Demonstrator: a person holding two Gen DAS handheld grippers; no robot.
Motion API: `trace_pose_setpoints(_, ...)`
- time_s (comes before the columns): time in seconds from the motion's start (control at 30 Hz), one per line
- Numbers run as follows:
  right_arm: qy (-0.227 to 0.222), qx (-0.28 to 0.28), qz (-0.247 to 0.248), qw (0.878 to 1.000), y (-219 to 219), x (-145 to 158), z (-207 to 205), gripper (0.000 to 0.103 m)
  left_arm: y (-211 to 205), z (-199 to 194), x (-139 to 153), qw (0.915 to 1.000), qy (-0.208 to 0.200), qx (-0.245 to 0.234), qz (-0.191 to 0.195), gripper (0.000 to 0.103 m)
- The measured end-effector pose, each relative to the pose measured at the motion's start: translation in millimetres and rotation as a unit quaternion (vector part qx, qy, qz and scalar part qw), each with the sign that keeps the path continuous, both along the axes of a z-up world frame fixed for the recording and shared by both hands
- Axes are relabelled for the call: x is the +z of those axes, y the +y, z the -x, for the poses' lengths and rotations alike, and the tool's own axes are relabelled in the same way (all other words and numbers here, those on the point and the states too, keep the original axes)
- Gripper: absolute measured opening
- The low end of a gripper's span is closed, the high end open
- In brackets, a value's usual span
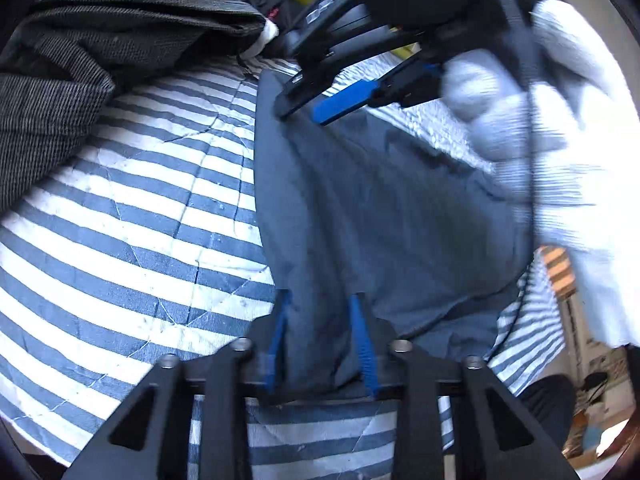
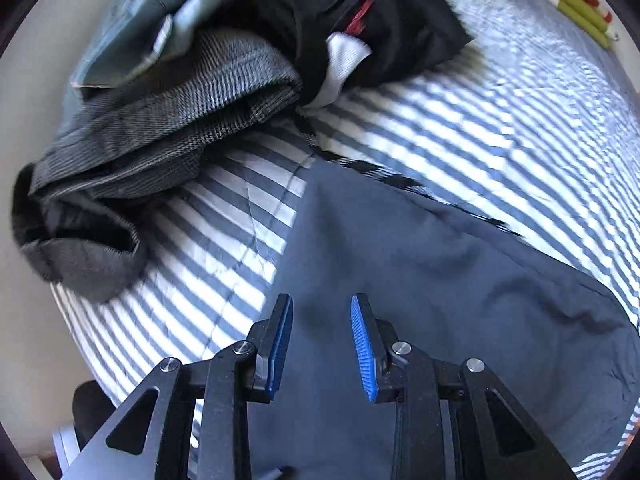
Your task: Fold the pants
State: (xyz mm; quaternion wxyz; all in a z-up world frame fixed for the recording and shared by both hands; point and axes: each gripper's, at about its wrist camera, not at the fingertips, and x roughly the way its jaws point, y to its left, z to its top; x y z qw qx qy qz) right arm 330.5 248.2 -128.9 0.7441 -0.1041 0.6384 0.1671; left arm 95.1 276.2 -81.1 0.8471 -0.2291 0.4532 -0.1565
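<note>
Blue-and-white striped quilted bedspread (image 1: 132,208) carries flat dark slate-blue cotton pants (image 1: 360,216). Left gripper (image 1: 322,340) pinches a bunched pants edge between its blue pads at 6 o'clock. Right gripper (image 2: 322,344) hovers fingers apart above pants, nothing between; heaped grey clothes (image 2: 152,128) at 10 o'clock.

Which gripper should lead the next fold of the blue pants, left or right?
Left, probably. The left gripper already has blue pants fabric bunched between its pads, while the right gripper hangs open above flat cloth, holding nothing.
</note>
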Motion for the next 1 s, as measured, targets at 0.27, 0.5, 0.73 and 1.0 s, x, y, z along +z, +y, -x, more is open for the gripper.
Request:
trace_pose_setpoints(0.27,0.013,0.02,0.003,1.0,34,-5,-7,0.044,-4,-1,5,0.9998,-0.013,-0.012,-0.011,0.01)
trace_pose_setpoints(0.5,-0.006,0.033,0.114,0.993,47,-24,-2,0.047,-22,-1,14,0.9982,-0.018,-0.023,-0.052,0.008)
trace_pose_setpoints(0.73,-0.008,0.021,0.054,0.998,1,-7,10,0.004,-47,0,37,0.9964,-0.032,-0.042,-0.067,0.007)
trace_pose_setpoints(1.0,-0.037,-0.022,-0.06,0.997,-106,63,23,0.003,-123,4,93,0.9891,-0.086,-0.099,-0.066,0.007)
